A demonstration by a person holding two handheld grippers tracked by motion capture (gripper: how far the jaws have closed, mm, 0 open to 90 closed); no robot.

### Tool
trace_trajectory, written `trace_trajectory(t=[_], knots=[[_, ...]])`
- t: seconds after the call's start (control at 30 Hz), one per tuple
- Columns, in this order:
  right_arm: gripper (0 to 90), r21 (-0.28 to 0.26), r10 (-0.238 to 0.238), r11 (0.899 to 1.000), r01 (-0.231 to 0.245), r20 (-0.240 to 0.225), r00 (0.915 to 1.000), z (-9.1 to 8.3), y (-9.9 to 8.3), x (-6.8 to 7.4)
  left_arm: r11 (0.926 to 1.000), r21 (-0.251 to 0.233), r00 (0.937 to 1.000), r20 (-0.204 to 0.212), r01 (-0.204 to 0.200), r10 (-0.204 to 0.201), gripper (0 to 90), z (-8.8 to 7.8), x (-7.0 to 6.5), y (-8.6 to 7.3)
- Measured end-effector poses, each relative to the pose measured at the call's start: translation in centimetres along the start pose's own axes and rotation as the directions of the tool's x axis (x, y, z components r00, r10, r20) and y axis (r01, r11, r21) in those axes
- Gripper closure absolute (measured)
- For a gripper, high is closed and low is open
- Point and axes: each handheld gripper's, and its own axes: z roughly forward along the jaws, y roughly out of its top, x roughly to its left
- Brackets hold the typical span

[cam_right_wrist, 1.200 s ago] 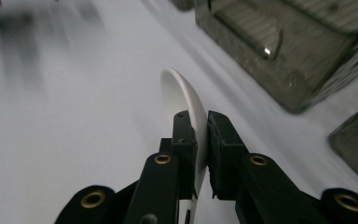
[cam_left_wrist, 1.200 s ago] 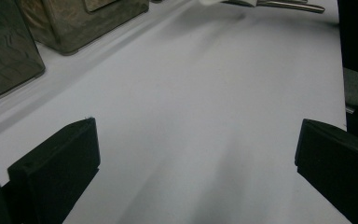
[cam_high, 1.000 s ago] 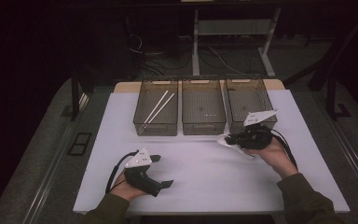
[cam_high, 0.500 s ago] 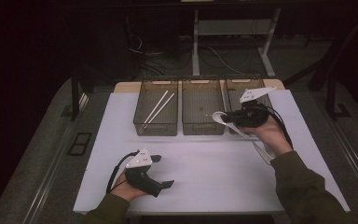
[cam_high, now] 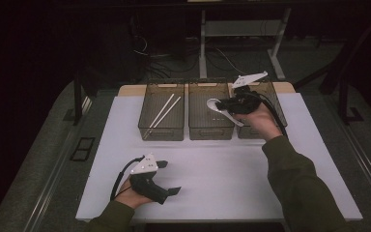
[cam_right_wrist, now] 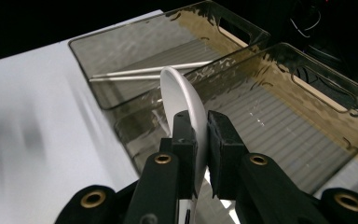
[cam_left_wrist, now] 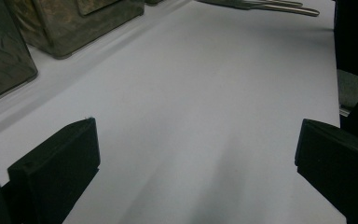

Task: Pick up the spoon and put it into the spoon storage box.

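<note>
A white spoon (cam_high: 214,104) is clamped by its handle in my right gripper (cam_high: 224,105), which is shut on it. The spoon hangs above the middle clear bin (cam_high: 210,131), its bowl pointing left. In the right gripper view the spoon (cam_right_wrist: 179,91) stands on edge between the two black jaws of the right gripper (cam_right_wrist: 201,128), over the bin's near wall. My left gripper (cam_high: 170,178) rests at the front left of the white sheet. In the left gripper view that gripper (cam_left_wrist: 196,140) is open with nothing but bare sheet between its jaws.
Three clear bins stand in a row at the back of the white sheet (cam_high: 222,169). The left bin (cam_high: 147,129) holds two pale chopsticks (cam_high: 164,110). The right bin (cam_high: 276,99) lies partly behind my right hand. Dark floor, cables and desk legs surround the table.
My right gripper has carried the spoon up, away from the person and leftward, from the front of the right bin to above the middle bin. The left gripper has stayed put.
</note>
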Motion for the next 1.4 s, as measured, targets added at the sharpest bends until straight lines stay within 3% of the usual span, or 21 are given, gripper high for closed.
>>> trace_trajectory(t=[0.3,0.7,1.03,1.17,1.4], knots=[[81.8,0.033,0.010,0.999,-0.010,0.025,0.9996,3.6,0.2,-0.5,1.0000,0.000,1.0000,0.005,-0.006,0.006,0.0,0.0,0.0,0.0],[81.7,0.125,0.000,0.992,-0.004,0.030,0.9996,6.3,-1.3,-0.1,1.0000,-0.003,1.0000,0.007,-0.005,0.005,0.0,0.0,-0.1,0.0],[80.1,0.206,-0.002,0.979,0.004,-0.008,1.0000,7.5,-1.9,0.6,1.0000,-0.002,0.9999,0.010,-0.006,0.006,0.0,0.0,-0.1,0.0],[71.7,0.234,0.013,0.972,-0.007,-0.024,0.9996,7.5,-2.1,0.8,1.0000,-0.002,0.9999,0.012,-0.008,0.008,0.0,0.0,-0.1,0.0],[65.3,0.169,0.021,0.986,-0.014,-0.042,0.9989,6.2,-1.8,0.8,0.9999,-0.001,0.9999,0.011,-0.010,0.010,0.0,0.0,-0.1,0.0]])
